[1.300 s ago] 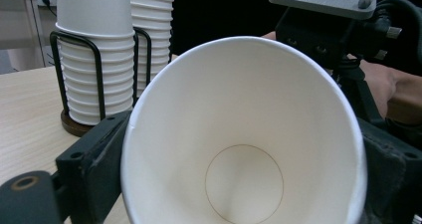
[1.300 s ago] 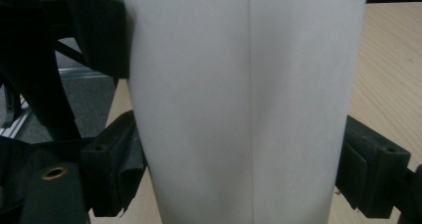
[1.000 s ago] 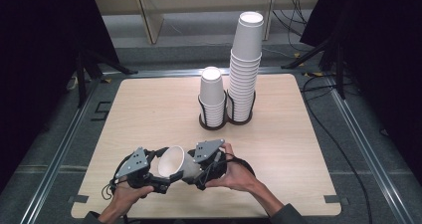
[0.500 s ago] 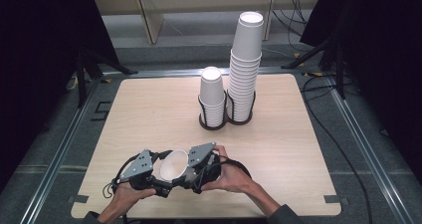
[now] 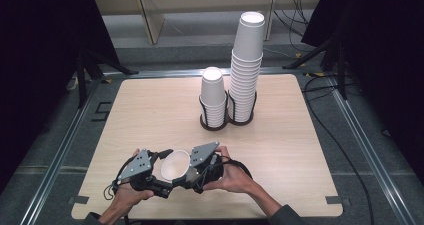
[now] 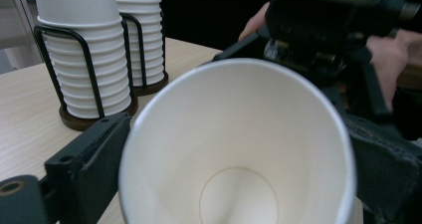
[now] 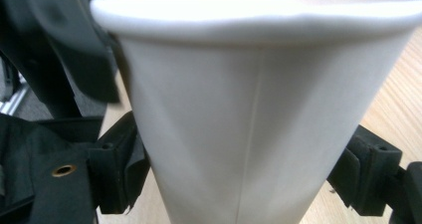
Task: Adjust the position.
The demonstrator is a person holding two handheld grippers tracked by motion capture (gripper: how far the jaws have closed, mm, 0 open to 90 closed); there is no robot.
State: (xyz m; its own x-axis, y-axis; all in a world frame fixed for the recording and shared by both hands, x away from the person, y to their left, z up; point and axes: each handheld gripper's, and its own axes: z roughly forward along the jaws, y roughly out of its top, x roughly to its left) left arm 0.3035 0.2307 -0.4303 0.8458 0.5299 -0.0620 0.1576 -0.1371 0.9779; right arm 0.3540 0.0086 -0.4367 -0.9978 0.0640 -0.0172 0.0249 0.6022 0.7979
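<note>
High view, near edge of the table (image 5: 150,110): a single white paper cup (image 5: 175,166) lies between the left gripper (image 5: 159,181) and the right gripper (image 5: 196,177), its mouth tilted up toward the camera. Compared with a second ago, the two tools sit closer together and the cup has settled lower between them. The left gripper's jaws have just been opening; in the left gripper view they flank the cup's rim (image 6: 234,149) on both sides, spread and seemingly no longer squeezing it. In the right gripper view the jaws stand one on each side of the cup wall (image 7: 254,134), close against it; this reads as a pinch on the lower body of the cup. The change suggests a handover, the cup passing from left tool to right. Beyond both grippers, well apart, stand the short stack (image 5: 212,97) and the tall stack (image 5: 246,67) in their wire holders, probably the cup's destination.
</note>
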